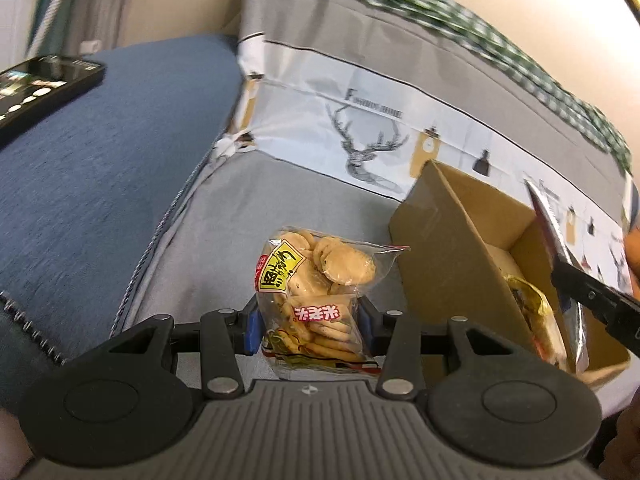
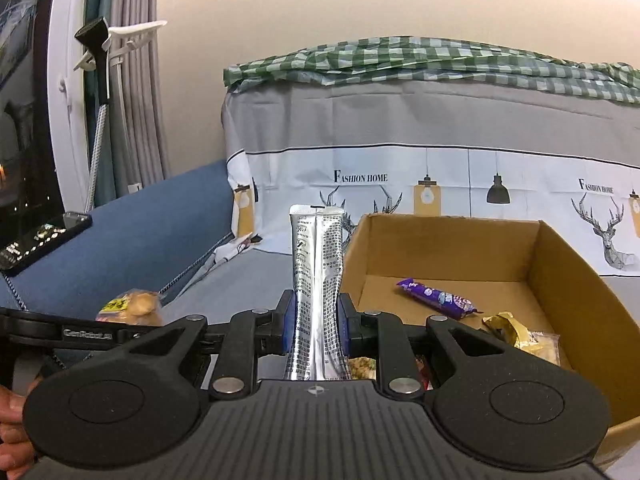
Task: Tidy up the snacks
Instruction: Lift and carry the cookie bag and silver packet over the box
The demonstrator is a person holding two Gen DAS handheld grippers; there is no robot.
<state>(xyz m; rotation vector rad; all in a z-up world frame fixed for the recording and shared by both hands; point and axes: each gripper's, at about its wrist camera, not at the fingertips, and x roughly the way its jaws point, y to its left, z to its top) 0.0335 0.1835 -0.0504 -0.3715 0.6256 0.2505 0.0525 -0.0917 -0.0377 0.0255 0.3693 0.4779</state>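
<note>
My left gripper (image 1: 310,326) is shut on a clear bag of round crackers (image 1: 320,280) with a yellow label, held over the grey sofa seat left of the cardboard box (image 1: 444,240). My right gripper (image 2: 318,322) is shut on a silver stick packet (image 2: 316,264) that stands upright at the box's (image 2: 568,296) near left corner. The box holds a purple snack bar (image 2: 438,298), a gold-wrapped snack (image 2: 506,328) and other packets. The right gripper with its packet (image 1: 548,220) shows at the right edge of the left wrist view. The cracker bag (image 2: 132,304) shows at the left of the right wrist view.
A grey seat cover with deer print (image 2: 400,176) drapes the sofa back, with green checked cloth (image 2: 400,60) on top. A blue armrest (image 1: 100,160) at the left carries a black phone (image 1: 36,84). Curtains and a window frame (image 2: 68,100) stand far left.
</note>
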